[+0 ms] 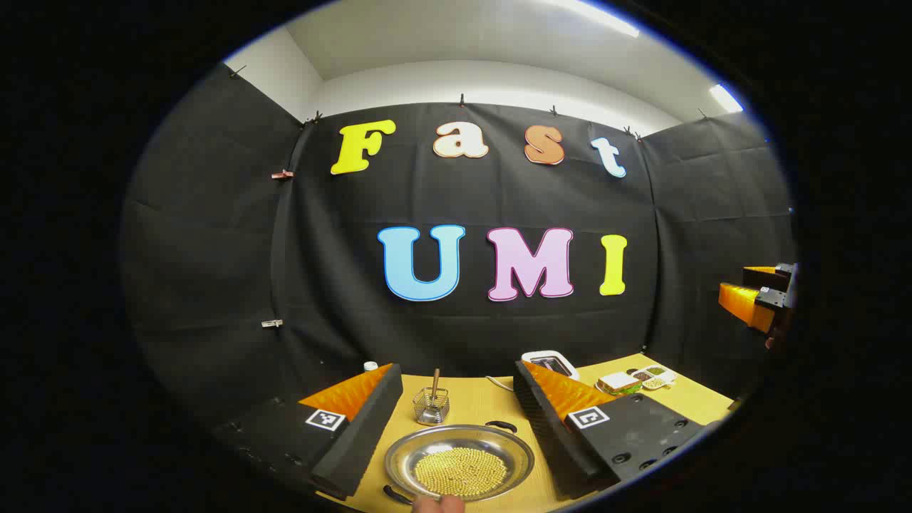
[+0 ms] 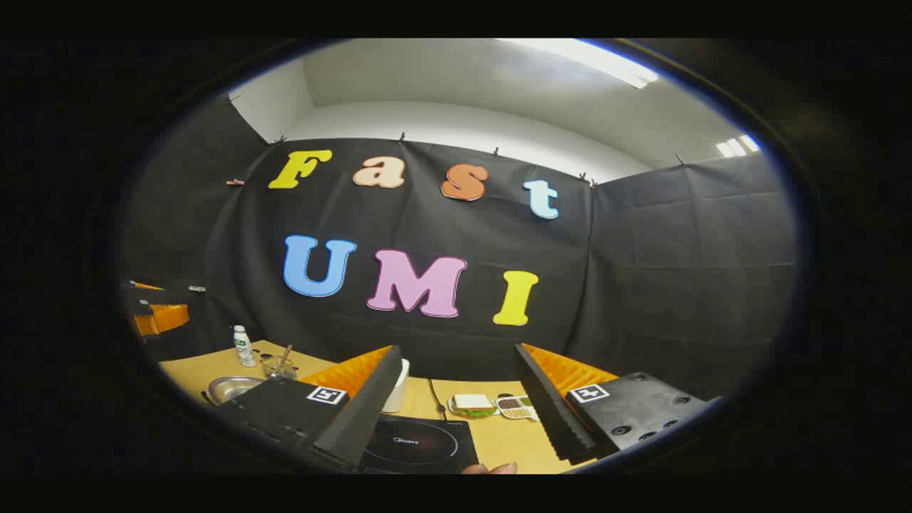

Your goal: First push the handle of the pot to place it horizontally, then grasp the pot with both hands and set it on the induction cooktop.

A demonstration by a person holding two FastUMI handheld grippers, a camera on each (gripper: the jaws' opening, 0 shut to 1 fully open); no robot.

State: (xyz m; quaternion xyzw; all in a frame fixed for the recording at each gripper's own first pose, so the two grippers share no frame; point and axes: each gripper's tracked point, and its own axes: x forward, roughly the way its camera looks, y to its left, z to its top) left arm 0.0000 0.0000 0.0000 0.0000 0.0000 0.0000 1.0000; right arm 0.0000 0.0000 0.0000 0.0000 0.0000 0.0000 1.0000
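A: I have both grippers held high above the table, and nothing is touched yet. The left gripper point(image 1: 456, 427) has its 2 fingers spread wide with nothing between them; the right gripper point(image 2: 456, 413) is the same, wide apart and empty.

B: Where is the pot from your fingers?

A: In the left gripper view the pot point(image 1: 459, 463) lies below and ahead, framed in the gap between my 2 fingers, with yellow beads point(image 1: 459, 472) in it. It has 2 small dark loop handles: the far handle point(image 1: 501, 426) and the near handle point(image 1: 396, 493). So the handles run toward and away from me, not crosswise.

B: And the cooktop?

A: The induction cooktop point(image 2: 417, 445) lies between the right fingers, low and ahead.

B: How would you push?

A: I judge 1 fingertip should come down beside a handle and nudge it sideways, slowly, so the pot turns flat and the beads stay in.
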